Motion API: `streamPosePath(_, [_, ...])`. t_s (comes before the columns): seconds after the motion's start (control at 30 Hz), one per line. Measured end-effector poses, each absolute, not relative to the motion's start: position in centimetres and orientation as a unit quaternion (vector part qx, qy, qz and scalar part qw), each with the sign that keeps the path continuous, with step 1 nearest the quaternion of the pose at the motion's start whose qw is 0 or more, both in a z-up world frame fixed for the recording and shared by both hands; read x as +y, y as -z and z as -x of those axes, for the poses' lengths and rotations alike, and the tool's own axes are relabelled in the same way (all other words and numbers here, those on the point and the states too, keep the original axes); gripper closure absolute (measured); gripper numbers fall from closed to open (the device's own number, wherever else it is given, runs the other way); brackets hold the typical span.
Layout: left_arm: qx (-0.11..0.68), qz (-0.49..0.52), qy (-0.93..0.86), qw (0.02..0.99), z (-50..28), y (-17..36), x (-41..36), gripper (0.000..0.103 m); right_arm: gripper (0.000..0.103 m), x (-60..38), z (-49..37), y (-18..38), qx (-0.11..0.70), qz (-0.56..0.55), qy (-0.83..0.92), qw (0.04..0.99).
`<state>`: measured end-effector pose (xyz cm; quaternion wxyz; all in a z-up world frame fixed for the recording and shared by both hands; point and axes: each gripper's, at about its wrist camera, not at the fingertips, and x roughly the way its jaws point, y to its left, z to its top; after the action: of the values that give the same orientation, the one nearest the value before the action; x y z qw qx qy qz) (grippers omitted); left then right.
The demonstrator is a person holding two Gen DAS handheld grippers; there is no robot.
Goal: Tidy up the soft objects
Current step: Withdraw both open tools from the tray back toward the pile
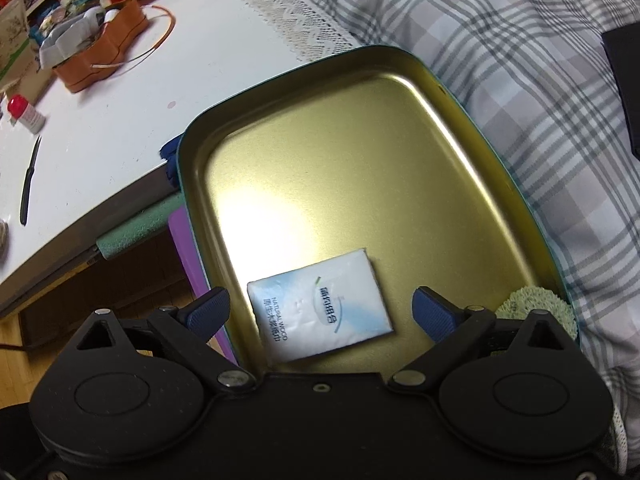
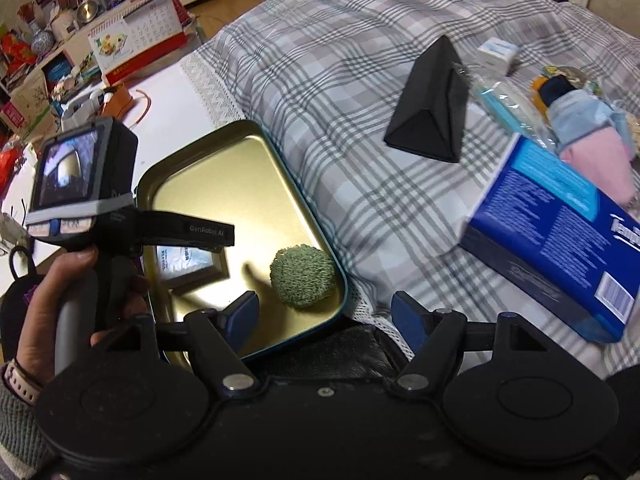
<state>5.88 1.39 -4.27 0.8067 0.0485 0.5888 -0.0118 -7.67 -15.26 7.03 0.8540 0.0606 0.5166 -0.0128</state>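
While both grippers' fingers gape empty, tissue pack [image 1: 320,306] lies inside tin tray [image 1: 460,92].

Both wrist views look down, sharing the tin tray [image 1: 192,152].

One gold metal tray [image 2: 224,168] on plaid blanket [image 2: 360,92]. In tray: one tissue pack [image 1: 320,304] near its near edge, one green fuzzy puff [image 2: 303,276] at its near right corner. On blanket: one black triangular case [image 2: 430,108], one blue box [image 2: 560,236], one small white box [image 2: 496,54], one pink-and-blue cloth bundle [image 2: 588,136]. On white table [image 1: 120,120]: one orange pouch [image 1: 108,50], one black pen [image 1: 29,182], one red-capped bottle [image 1: 26,114].
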Motion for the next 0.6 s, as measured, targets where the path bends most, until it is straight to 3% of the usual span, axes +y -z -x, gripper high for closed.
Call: streamPosePath(0.6, [0.543, -0.117, 0.122, 0.822, -3.1, -2.3, -7.9, 0.008, 0.029, -30.5, 9.4, -12.3, 0.416, -0.149, 0.169, 0.881])
